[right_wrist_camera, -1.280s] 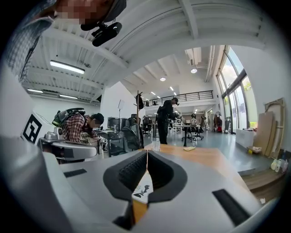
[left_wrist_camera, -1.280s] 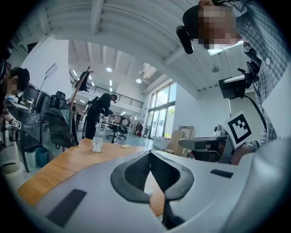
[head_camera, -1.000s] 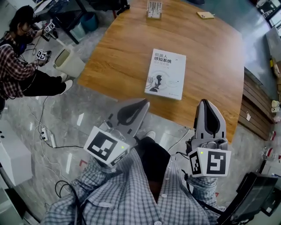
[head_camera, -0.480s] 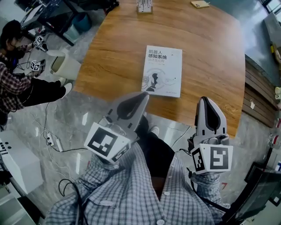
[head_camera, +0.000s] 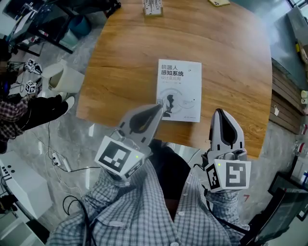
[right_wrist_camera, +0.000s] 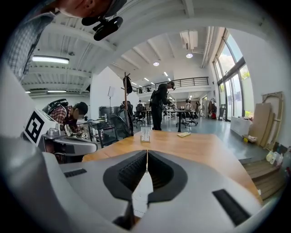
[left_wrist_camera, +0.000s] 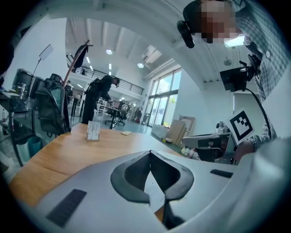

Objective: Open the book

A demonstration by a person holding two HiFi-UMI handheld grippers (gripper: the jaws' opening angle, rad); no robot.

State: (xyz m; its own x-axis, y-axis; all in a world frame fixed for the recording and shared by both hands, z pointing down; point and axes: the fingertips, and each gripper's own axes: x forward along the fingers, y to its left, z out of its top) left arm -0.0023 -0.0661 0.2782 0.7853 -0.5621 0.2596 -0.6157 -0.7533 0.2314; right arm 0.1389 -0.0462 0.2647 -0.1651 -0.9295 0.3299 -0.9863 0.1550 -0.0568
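The wooden counter (head_camera: 231, 72) fills the upper part of the head view, with its near edge just ahead of the person. The book (head_camera: 179, 90) lies on it flat and closed, white cover up, close to that near edge.

The left gripper (head_camera: 158, 106) points up and to the right, its tip over the book's near left corner. Whether it touches the cover I cannot tell. Its jaws are pressed together with nothing between them, and the left gripper view shows only a sliver of white cover through the gap behind the closed tips. The right gripper (head_camera: 221, 112) is near the book's near right corner, over the counter's edge and apart from the book. Its jaws are also together and empty.

This looks like the approach, and the opening has not begun. The title reads upright from here, so the free edge is probably on the right. The next move calls for a tip to catch under that edge while the other steadies the spine side.

A small card stand (head_camera: 152, 6) sits at the far edge, well apart.
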